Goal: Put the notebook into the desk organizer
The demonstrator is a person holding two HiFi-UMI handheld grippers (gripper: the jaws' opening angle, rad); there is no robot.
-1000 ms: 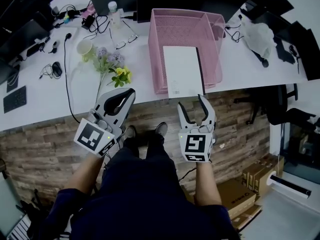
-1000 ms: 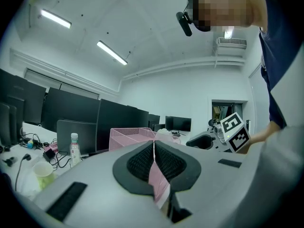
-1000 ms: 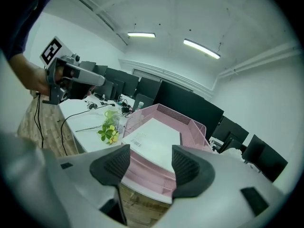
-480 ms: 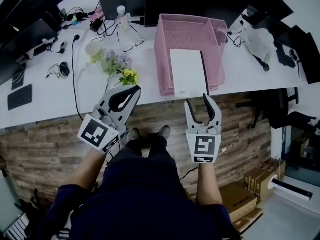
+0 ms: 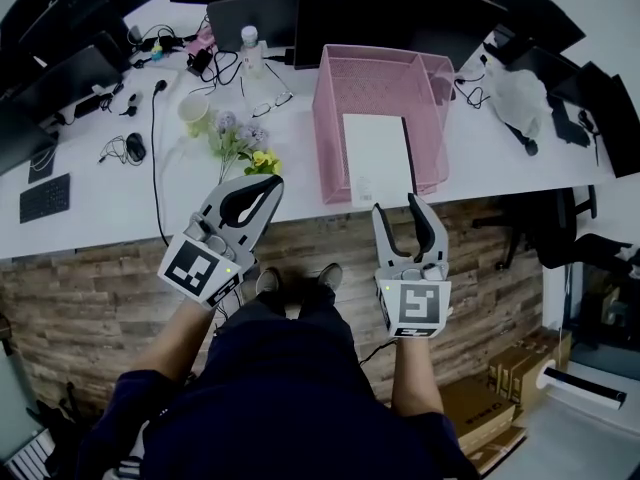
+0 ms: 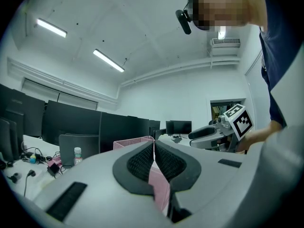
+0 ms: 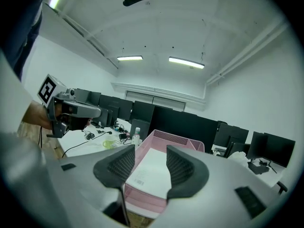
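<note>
- A long white table (image 5: 90, 203) stands on a brown wood-plank floor (image 5: 90, 298).
- Dark monitors (image 5: 400, 8) line its far edge.
- Strip lights (image 7: 186, 63) glow on the white ceiling (image 7: 190, 27).
- Cardboard boxes (image 5: 480, 393) sit on the floor at right.

The head camera looked steeply down from above, with the counter (image 5: 100, 208) spread toward 12 o'clock. Each gripper view's camera rode low, close behind its own jaws, facing across that counter. All three views shared the pink desk organizer (image 5: 328, 118) near 12 o'clock.

Bright ceiling-strip lighting, fisheye edge distortion.
</note>
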